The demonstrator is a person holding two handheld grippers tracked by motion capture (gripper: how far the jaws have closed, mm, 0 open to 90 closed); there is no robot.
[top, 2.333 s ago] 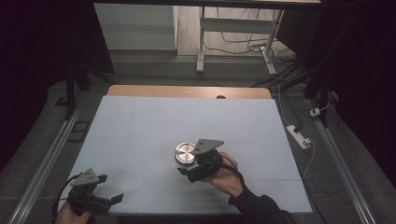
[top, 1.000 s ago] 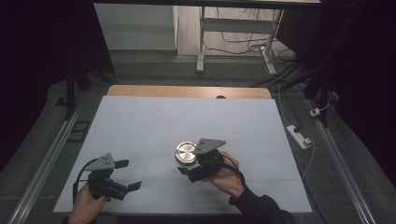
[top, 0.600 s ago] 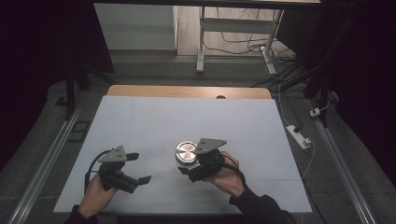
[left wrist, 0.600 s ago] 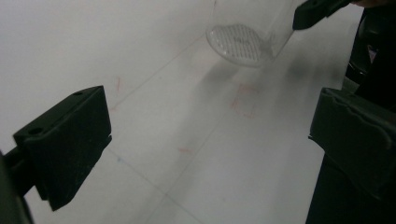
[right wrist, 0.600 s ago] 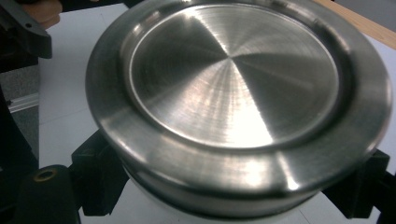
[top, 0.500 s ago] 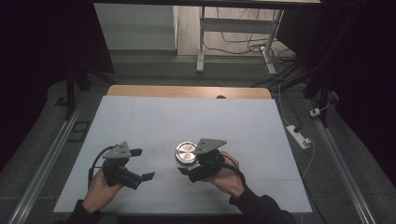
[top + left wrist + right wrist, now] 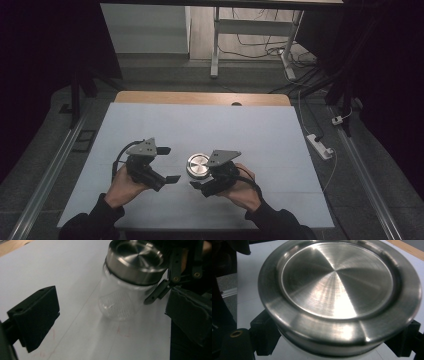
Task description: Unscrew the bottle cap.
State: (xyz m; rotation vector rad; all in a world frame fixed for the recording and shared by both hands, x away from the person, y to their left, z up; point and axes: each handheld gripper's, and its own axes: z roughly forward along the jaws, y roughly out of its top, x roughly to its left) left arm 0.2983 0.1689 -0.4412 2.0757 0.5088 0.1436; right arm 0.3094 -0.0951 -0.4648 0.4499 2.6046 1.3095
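Gripping clear glass jar (image 7: 120, 302), brushed round steel lid (image 7: 337, 282), right gripper (image 7: 200, 182), left gripper (image 7: 167, 165) jaws apart.

Lab: dark curtains, rail-framed table (image 7: 150, 120), floor cables (image 7: 260, 47).

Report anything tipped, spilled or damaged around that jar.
Nothing stands out. The jar stands upright on the table with its metal lid seated level. The right gripper clasps it below the lid; the left gripper waits open beside it. No spill shows.
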